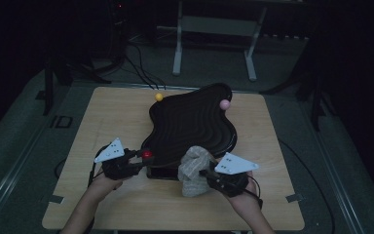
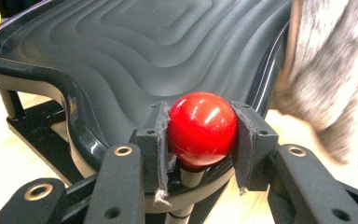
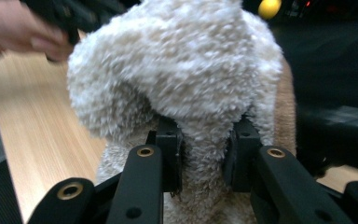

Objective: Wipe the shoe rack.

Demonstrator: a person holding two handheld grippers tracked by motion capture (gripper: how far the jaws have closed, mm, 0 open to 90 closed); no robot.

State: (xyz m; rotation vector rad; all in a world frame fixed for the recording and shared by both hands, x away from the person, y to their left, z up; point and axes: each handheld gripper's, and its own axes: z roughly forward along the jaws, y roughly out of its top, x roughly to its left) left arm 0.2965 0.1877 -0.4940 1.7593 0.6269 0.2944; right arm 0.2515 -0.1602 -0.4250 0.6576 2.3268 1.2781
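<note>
At the moment inspected, your left hand-held gripper (image 1: 137,158) was clamped on the red ball (image 2: 202,128), both pads pressed against its sides; the ball sat on a short post at the near left corner of the black ridged tray (image 1: 195,122), which stood raised on a dark frame over the worktop (image 1: 117,117). Your right hand-held gripper (image 1: 205,172) was closed on a bunched fold of the fleecy cloth (image 3: 177,70), the jaws pinching a narrow neck of fabric while the bulk of it ballooned above them. In the high view the cloth (image 1: 193,170) lay against the tray's near edge, partly on the rim and partly hanging toward the worktop. The deciding relation was this: the tray surface lay ahead of and away from your right gripper, its long axis running from the near edge toward the far right corner, where a pink ball (image 1: 225,104) was mounted; a yellow ball (image 1: 159,97) marked the far left. Your right hand was the nearer to the ridged surface, so any wiping stroke would, in my judgement, run forward from there while the left steadied the tray.
</note>
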